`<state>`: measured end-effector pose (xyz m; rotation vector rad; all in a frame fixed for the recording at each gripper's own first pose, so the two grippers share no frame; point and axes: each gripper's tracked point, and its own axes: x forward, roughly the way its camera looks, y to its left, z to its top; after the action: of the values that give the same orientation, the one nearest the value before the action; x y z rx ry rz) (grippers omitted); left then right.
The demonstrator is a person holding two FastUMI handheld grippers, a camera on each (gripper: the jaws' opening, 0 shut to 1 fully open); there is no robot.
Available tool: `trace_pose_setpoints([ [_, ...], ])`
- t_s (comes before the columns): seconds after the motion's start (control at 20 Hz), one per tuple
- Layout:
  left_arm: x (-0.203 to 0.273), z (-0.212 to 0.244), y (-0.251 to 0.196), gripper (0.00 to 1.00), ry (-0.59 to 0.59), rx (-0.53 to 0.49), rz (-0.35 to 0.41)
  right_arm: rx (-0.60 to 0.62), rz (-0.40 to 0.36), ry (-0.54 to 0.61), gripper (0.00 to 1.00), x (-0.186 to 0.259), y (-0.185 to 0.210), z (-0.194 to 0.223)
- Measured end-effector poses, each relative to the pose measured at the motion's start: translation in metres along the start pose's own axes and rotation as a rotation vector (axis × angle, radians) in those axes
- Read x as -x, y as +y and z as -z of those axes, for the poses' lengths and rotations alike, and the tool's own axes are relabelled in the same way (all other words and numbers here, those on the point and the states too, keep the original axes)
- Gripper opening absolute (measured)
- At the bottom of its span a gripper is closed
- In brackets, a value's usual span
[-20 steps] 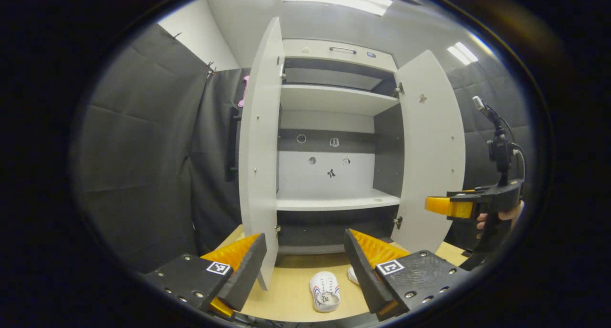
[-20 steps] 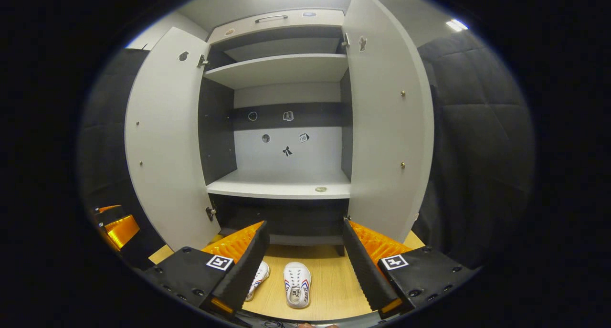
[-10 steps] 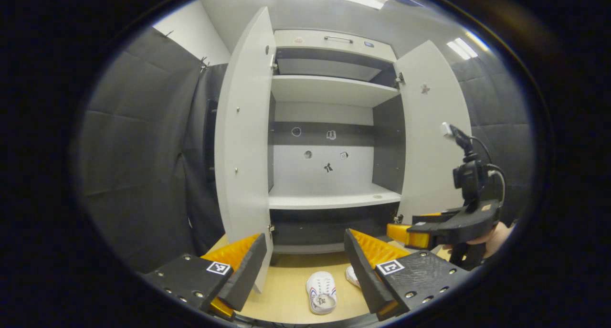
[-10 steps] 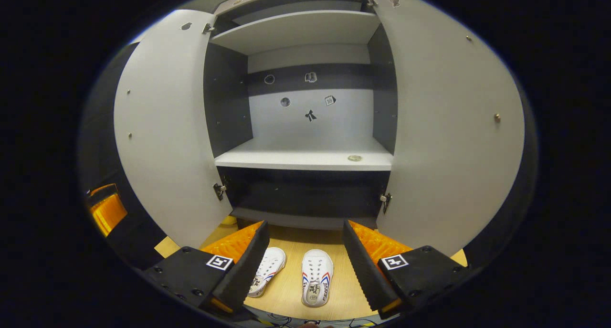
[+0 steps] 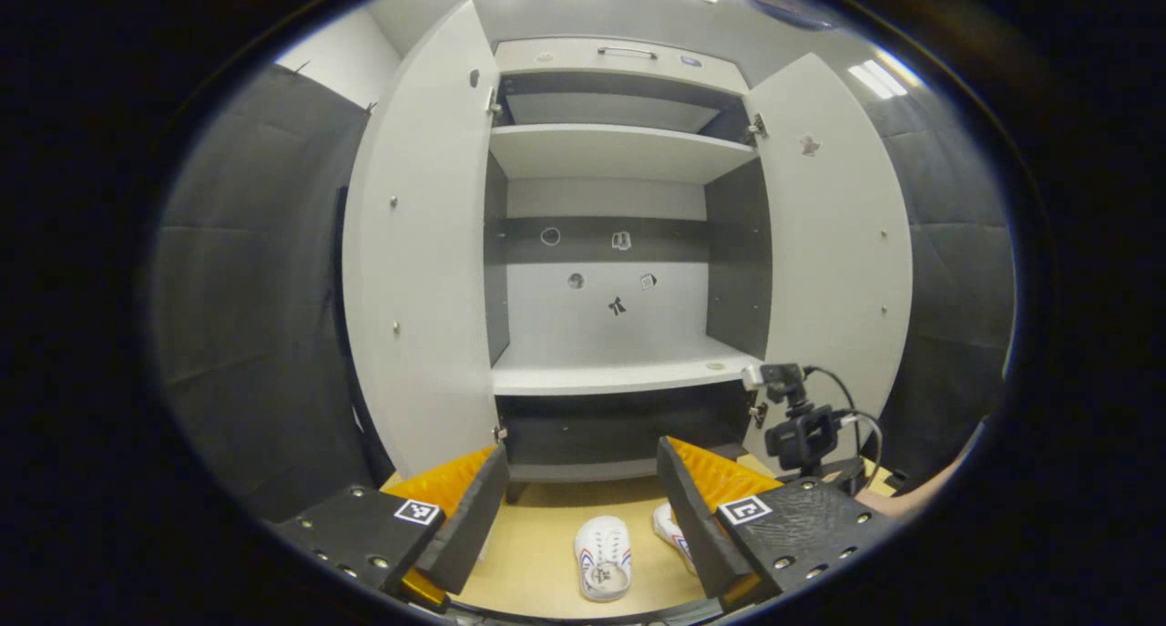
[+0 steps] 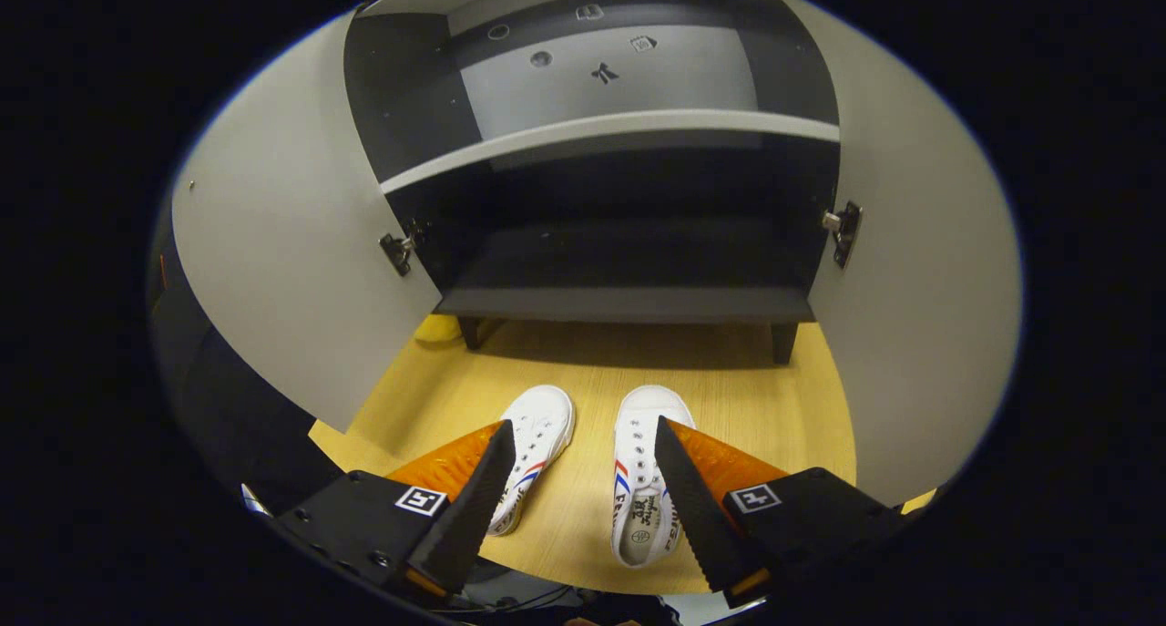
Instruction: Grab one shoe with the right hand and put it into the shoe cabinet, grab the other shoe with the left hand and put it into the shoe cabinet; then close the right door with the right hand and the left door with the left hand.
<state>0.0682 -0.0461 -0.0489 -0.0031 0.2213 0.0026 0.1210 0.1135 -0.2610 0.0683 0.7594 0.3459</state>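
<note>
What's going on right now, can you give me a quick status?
Right gripper open, low over the two shoes. Left gripper open, empty. Both cabinet doors open; nothing in the way.

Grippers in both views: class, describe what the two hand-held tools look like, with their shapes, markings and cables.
Each gripper, left and right, has two wedge-shaped, ridged fingers on black, screw-studded blocks, each block with a square black-and-white marker. In the left gripper view, the right gripper carries a small black camera on a stalk, with looping black cables.

Two white shoes [image 6: 539, 444] [image 6: 643, 480], one shoe cabinet [image 5: 619, 152] with two open doors [image 5: 419, 261] [image 5: 838, 243].
</note>
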Motion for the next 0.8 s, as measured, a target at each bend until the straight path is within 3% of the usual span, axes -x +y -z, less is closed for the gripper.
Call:
trace_pose_setpoints([
  [0.25,-0.015,0.019,0.007,0.94,0.054,-0.008,-0.052,0.013,-0.011,0.124,0.97,-0.047,-0.016,0.048],
  [0.3,-0.017,0.022,0.009,0.94,0.060,-0.007,-0.062,0.011,-0.015,0.148,0.93,-0.054,-0.017,0.056],
  [0.4,-0.022,0.027,0.013,0.94,0.074,-0.001,-0.090,0.010,-0.028,0.191,0.99,-0.064,-0.017,0.069],
  [0.55,-0.029,0.037,0.016,0.94,0.107,0.017,-0.124,0.044,-0.032,0.249,0.99,-0.079,-0.019,0.087],
  [0.6,-0.031,0.041,0.015,0.94,0.115,0.025,-0.130,0.048,-0.022,0.254,0.93,-0.085,-0.019,0.089],
  [0.7,-0.037,0.043,0.013,0.92,0.128,0.040,-0.134,0.059,0.014,0.273,0.93,-0.093,-0.023,0.093],
  [0.8,-0.045,0.046,0.010,0.92,0.138,0.045,-0.137,0.119,0.068,0.272,0.82,-0.094,-0.030,0.094],
])
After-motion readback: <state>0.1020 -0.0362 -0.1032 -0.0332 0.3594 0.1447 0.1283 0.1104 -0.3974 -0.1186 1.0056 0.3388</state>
